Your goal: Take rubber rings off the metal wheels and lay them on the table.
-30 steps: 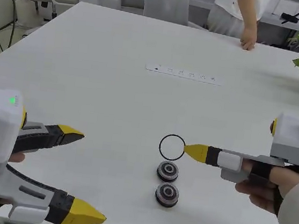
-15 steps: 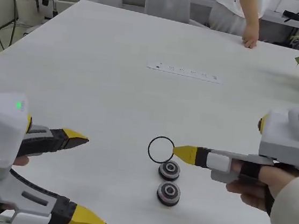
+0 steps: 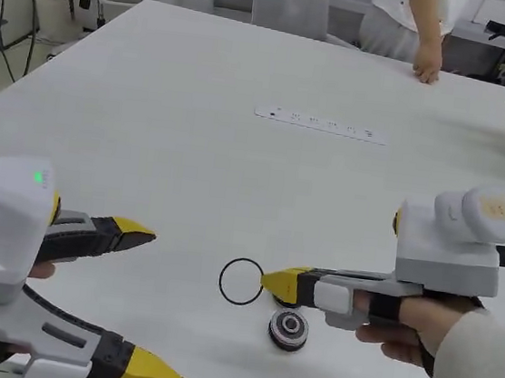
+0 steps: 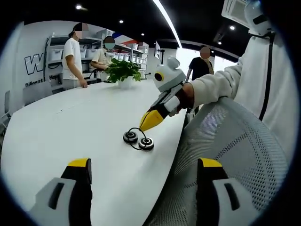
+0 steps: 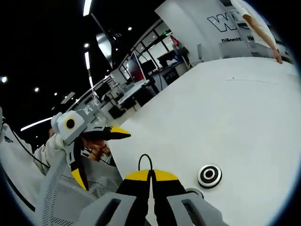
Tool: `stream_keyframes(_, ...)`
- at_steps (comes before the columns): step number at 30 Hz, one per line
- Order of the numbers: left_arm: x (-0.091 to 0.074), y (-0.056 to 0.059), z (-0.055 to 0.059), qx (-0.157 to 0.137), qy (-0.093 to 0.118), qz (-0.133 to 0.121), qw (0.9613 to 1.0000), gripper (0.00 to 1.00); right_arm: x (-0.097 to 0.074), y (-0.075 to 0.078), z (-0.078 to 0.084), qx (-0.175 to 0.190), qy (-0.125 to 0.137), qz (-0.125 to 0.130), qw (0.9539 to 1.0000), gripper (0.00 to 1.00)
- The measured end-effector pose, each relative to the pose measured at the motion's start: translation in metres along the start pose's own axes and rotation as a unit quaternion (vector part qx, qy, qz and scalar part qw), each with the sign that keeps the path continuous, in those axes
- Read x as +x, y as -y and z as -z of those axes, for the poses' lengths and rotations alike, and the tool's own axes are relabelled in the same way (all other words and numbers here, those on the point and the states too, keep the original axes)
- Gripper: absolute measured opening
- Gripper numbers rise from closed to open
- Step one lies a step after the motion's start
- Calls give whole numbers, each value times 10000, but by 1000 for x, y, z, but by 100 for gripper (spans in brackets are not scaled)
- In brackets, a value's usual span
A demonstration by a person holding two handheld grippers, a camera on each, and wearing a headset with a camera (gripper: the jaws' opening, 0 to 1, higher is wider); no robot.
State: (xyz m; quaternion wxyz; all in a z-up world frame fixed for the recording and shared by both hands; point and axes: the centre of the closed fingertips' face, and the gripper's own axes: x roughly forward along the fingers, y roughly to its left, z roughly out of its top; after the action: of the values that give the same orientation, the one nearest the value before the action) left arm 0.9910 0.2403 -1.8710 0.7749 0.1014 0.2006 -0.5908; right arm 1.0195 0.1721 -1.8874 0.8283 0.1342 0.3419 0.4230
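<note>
White wall (image 4: 28, 54): large dark lettering (image 4: 34, 63) begins "W", rest cut off. Smaller line beneath begins "Di", otherwise blurred. Right gripper view: same lettering (image 5: 225, 21), "W" legible, remainder not. White strip (image 3: 320, 124) on bench (image 3: 154, 96): tiny marks, unreadable.

My left gripper (image 3: 152, 310) white housing, green LED (image 3: 37, 177) on top, black jaws with yellow tips, black cable (image 3: 52, 305) along its underside, right gripper (image 3: 276, 283) same white-black-yellow build, white sleeve (image 3: 488, 362) on my right arm
</note>
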Motion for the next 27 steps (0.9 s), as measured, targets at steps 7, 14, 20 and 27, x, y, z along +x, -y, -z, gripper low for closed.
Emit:
stream_keyframes(7, 0, -1, -1, 8, 7, -26, 10000, 91, 9, 6, 16, -120, -266, 149, 9995, 0)
stream_keyframes(14, 0, -1, -1, 13, 14, -23, 10000, 91, 13, 17, 25, -204, -410, 343, 9984, 0)
stream_keyframes(20, 1, 0, 0, 19, -4, 4, 10000, 90, 16, 26, 36, -377, -574, 529, 9962, 0)
stream_keyframes(27, 1, 0, 1, -1, -38, 4, 10000, 90, 18, 31, 43, -494, -662, 615, 9947, 0)
